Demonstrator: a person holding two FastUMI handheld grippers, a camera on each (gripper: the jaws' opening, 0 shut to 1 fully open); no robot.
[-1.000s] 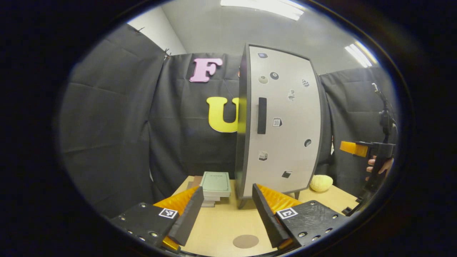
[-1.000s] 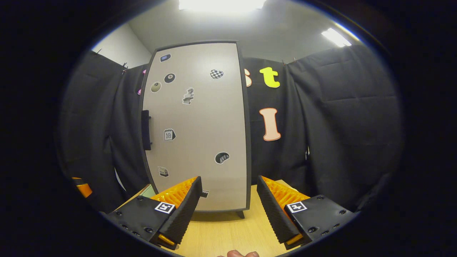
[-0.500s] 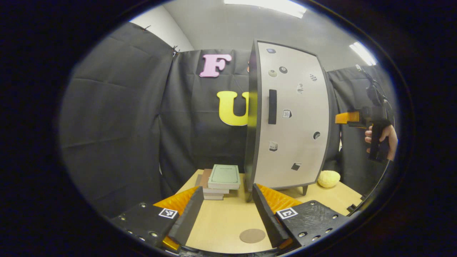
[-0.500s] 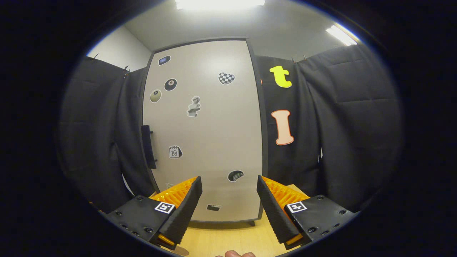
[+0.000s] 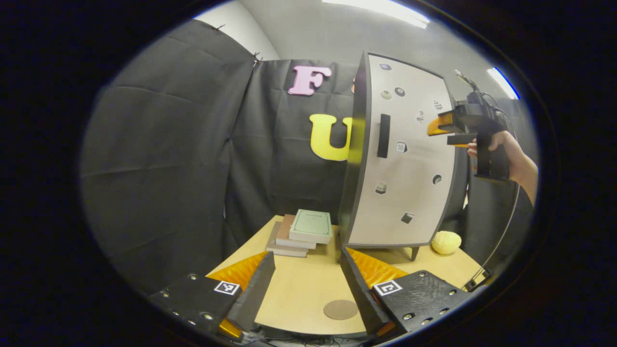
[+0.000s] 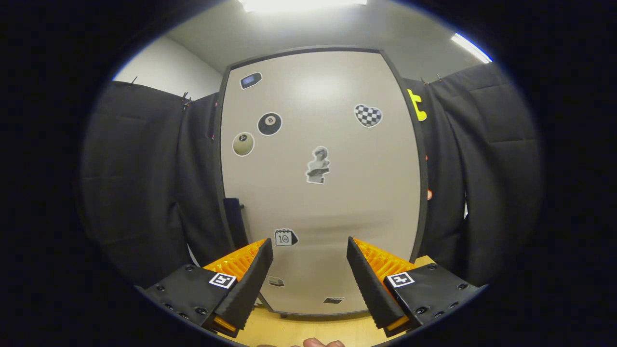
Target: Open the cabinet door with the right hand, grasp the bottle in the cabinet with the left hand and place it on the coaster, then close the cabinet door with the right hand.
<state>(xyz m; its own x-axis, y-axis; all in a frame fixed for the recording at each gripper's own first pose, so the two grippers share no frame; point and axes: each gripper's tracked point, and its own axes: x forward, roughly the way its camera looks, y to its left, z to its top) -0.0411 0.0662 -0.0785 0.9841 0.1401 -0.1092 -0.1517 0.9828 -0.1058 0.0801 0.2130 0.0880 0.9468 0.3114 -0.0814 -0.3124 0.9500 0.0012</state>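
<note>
Both tongs (image 5: pixel 307 282) (image 6: pixel 309 270) gaping; cab. door (image 6: pixel 318 193) closed.

You are working in a recording booth: black cloth walls (image 5: pixel 164 159) are enclosing a wooden table (image 5: pixel 299 294) under office ceiling lights (image 6: pixel 299 5).

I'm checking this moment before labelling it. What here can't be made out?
- The bottle: in both views the shut cabinet door hides the inside.
- The door handle: in the right gripper view, seen edge-on, so its shape is unclear.
- The stickers: too small in the left gripper view.
- The right gripper: small there, jaw state unclear in that view.
</note>
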